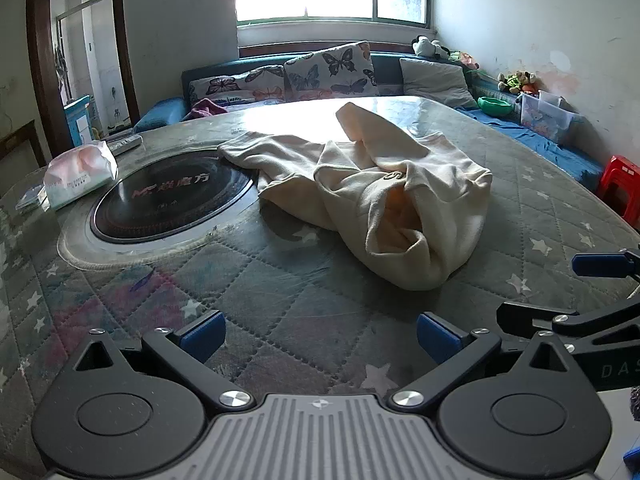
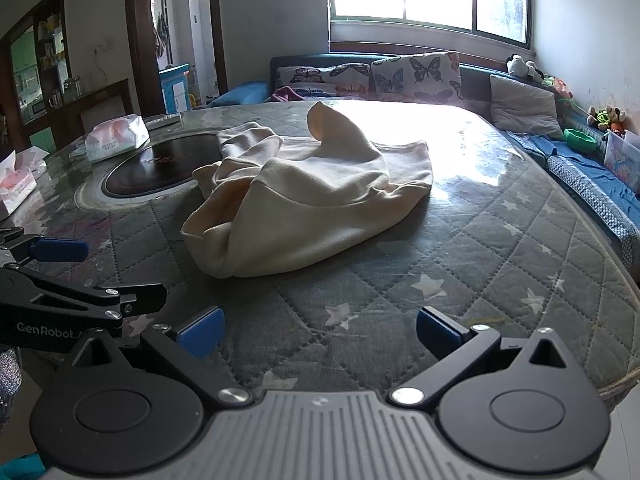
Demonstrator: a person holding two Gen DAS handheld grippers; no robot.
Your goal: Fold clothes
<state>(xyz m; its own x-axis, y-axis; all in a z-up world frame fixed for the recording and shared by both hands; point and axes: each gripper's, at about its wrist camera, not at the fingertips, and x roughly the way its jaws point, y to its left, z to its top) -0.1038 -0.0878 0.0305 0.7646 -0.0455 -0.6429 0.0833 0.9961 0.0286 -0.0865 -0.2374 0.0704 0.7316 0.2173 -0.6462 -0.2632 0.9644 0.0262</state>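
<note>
A cream sweatshirt (image 1: pixel 372 196) lies crumpled in a heap on the quilted, glass-topped round table (image 1: pixel 280 300), one sleeve sticking up at the back. The right wrist view shows the same sweatshirt (image 2: pixel 312 208) from its other side. My left gripper (image 1: pixel 320 334) hovers open over the near table edge, short of the garment, nothing between its blue pads. My right gripper (image 2: pixel 320 332) is also open and empty, likewise in front of the heap. Each gripper's arm shows at the edge of the other's view.
A black round hotplate (image 1: pixel 172 200) is set in the table, partly under the garment. Tissue packs (image 1: pixel 80 174) and a remote (image 1: pixel 126 145) lie at the left. A sofa with butterfly cushions (image 1: pixel 320 72) runs behind; a red stool (image 1: pixel 620 180) stands on the right.
</note>
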